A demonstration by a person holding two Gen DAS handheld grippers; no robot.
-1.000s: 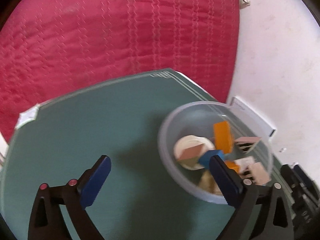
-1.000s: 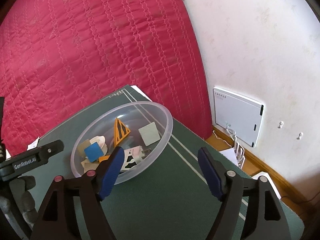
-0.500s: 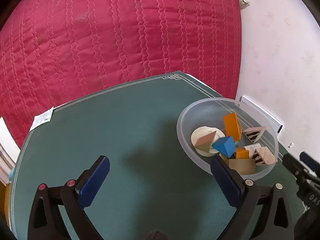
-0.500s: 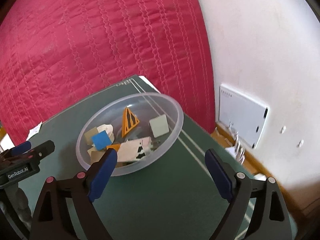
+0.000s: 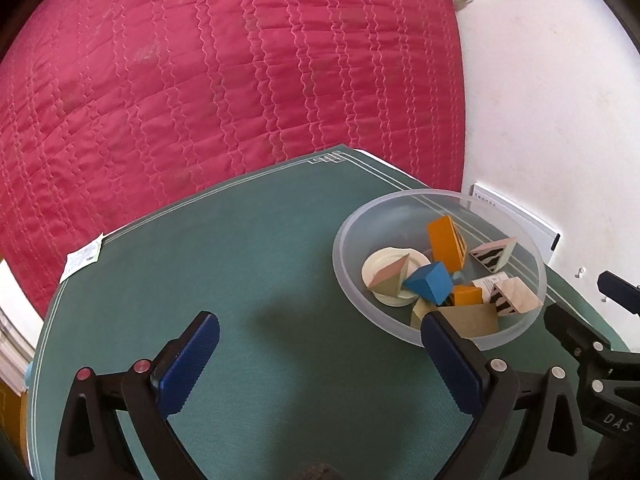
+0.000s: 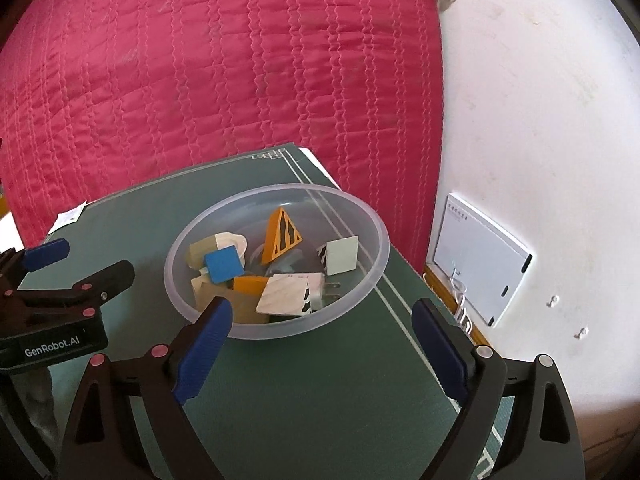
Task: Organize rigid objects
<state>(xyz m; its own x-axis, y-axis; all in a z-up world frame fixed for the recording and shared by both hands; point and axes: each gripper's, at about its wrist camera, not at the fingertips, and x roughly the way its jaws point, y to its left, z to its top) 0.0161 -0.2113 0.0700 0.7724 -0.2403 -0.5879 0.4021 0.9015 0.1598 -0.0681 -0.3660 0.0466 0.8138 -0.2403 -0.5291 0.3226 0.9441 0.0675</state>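
Observation:
A clear plastic bowl [image 5: 348, 264] [image 6: 376, 272] stands on the green table mat [image 5: 240, 264] [image 6: 320, 400] near its far right corner. It holds several wooden blocks: a blue block [image 5: 428, 282] [image 6: 223, 264], an orange striped wedge [image 5: 446, 242] [image 6: 281, 236], pale striped blocks [image 5: 494, 254] [image 6: 288, 294], and a cream disc [image 5: 384, 268]. My left gripper [image 5: 320, 338] is open and empty, above the mat to the left of the bowl. My right gripper [image 6: 322, 320] is open and empty, just in front of the bowl.
A red quilted bed [image 5: 240, 80] [image 6: 220, 80] lies behind the table. A white wall [image 6: 540, 120] with a white box [image 6: 480, 268] mounted low is to the right. A paper tag [image 5: 82, 260] sits at the mat's left corner.
Both grippers have pulled back and away from the bowl, so it looks smaller and farther. More of the mat shows. Both stay open and empty.

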